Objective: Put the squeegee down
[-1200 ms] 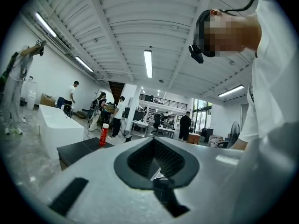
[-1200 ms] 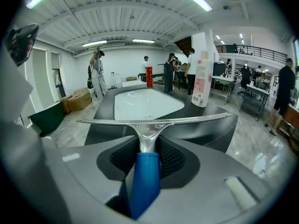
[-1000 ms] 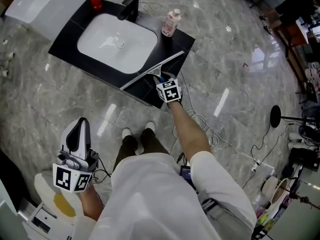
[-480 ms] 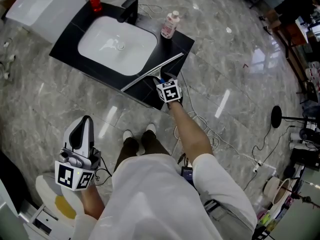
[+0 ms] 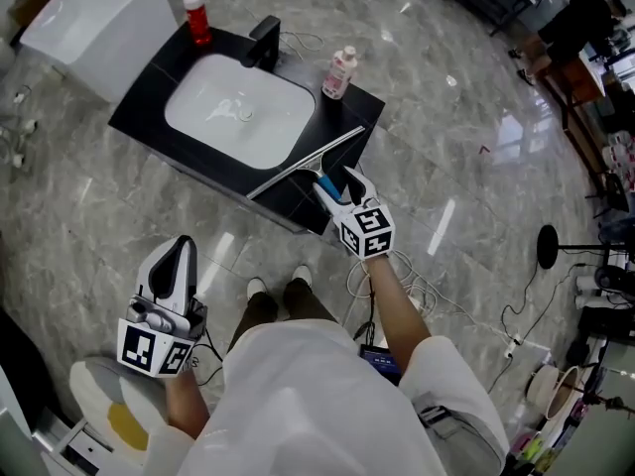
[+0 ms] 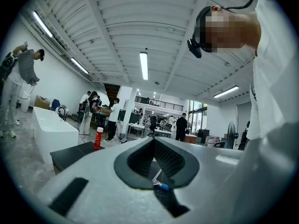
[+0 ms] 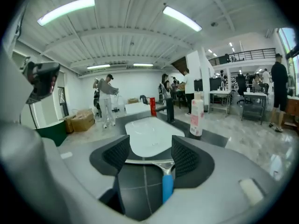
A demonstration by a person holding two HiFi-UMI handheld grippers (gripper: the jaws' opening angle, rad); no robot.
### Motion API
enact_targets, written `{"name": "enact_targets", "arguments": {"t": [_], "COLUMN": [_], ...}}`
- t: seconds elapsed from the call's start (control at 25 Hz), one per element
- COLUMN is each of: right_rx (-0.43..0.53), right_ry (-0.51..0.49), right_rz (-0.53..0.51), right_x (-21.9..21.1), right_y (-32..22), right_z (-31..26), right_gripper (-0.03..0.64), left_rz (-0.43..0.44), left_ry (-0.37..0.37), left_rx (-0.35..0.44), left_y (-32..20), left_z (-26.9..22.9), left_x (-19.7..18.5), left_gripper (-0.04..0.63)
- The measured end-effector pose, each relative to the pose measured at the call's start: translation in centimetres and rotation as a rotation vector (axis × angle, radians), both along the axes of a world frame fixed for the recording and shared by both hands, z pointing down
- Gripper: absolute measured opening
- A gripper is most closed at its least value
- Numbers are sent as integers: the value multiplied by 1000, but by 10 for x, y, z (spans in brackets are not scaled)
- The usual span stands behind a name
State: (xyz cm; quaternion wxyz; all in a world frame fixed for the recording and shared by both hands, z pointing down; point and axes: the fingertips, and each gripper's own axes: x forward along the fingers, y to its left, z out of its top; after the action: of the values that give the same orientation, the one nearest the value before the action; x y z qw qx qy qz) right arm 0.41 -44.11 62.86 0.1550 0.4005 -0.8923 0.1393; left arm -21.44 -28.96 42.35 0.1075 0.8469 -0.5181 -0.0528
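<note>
The squeegee (image 5: 308,160), a long metal blade with a blue handle, lies on the front right part of the black counter (image 5: 149,107), beside the white sink (image 5: 238,107). My right gripper (image 5: 335,180) hovers above its handle end, clear of it, and its jaws are opening. In the right gripper view the squeegee (image 7: 167,185) shows below and between the jaws of the right gripper (image 7: 150,143), untouched by the pads. My left gripper (image 5: 174,256) is held low at my left, pointing level, shut and empty. In the left gripper view the left gripper (image 6: 153,141) has its pads together.
On the counter stand a red bottle (image 5: 198,18), a black faucet (image 5: 263,40) and a pink-white bottle (image 5: 340,72). A white tub (image 5: 94,23) sits behind the counter. Cables (image 5: 417,286) trail over the marble floor at my right.
The right gripper has let go of the squeegee's handle, opened and lifted back toward me. The squeegee stays on the counter. The left gripper has kept still.
</note>
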Motion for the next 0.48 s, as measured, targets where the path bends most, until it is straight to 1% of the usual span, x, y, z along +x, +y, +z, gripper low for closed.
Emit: {"name": "enact_targets", "arguments": {"t": [0.12,0.24,0.32,0.48], "right_rx": [92,148,189,303], "right_ry": [-44,-95,-125,-154], "right_rz": [-38,-59,-75,-111], "right_x": [-10,-16,-21,-34], "right_y": [24,50,65,71], "right_z": [-51,-92,-120,-174], "right_gripper": [298,336,350,376], "left_rz": [11,30,43,59], "left_ry": [-2,-1,-2,-10], "left_rx": [8,9,4,21], "left_y": [-2,-5,-4,-8], "left_z": [0,2,3,-2], "left_x": [3,7,9,9], "left_gripper": [2,2,2,2]}}
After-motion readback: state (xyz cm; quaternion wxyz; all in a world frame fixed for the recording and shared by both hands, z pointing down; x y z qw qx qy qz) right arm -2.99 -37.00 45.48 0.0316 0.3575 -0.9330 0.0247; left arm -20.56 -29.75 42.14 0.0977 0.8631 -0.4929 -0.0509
